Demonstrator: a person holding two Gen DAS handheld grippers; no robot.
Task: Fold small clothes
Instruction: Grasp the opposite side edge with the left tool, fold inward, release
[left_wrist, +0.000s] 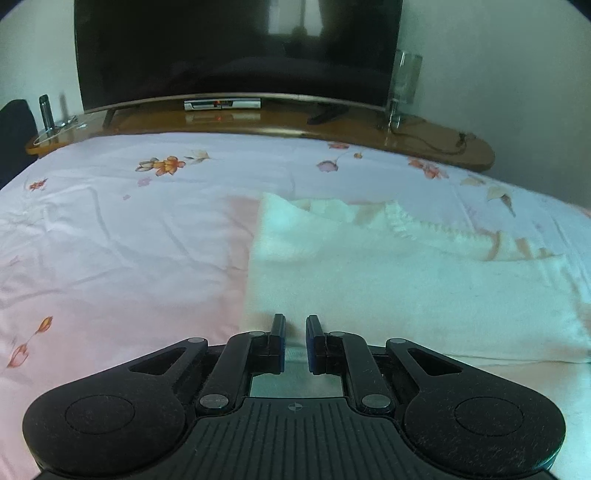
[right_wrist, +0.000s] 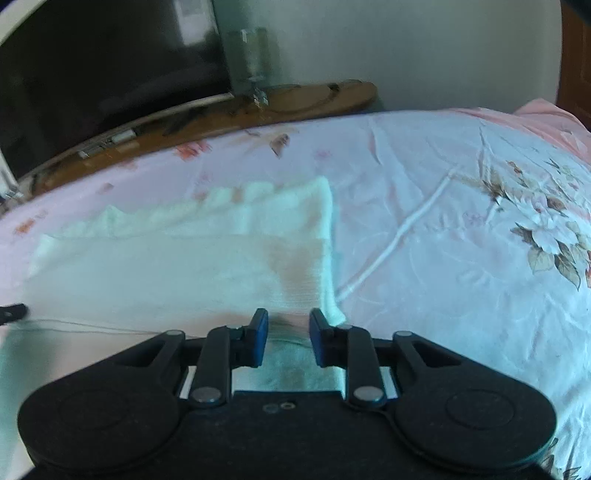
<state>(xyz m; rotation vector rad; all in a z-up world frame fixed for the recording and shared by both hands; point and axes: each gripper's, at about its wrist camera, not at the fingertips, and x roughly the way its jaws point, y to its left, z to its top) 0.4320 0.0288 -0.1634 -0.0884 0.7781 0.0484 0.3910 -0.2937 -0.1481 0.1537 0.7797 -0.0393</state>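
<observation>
Both my grippers sit at the near edge of a white knit garment on the bed.

The garment (left_wrist: 388, 280) spreads ahead and right of my left gripper (left_wrist: 295, 326), ahead and left of my right gripper (right_wrist: 289, 325). Left jaws stand nearly together with a fold of fabric between them; whether they pinch it, I cannot tell. Right jaws stand apart over the garment's corner. The knit is soft, ribbed and scallop-edged, on a wrinkled floral bedsheet (left_wrist: 110, 240).
</observation>
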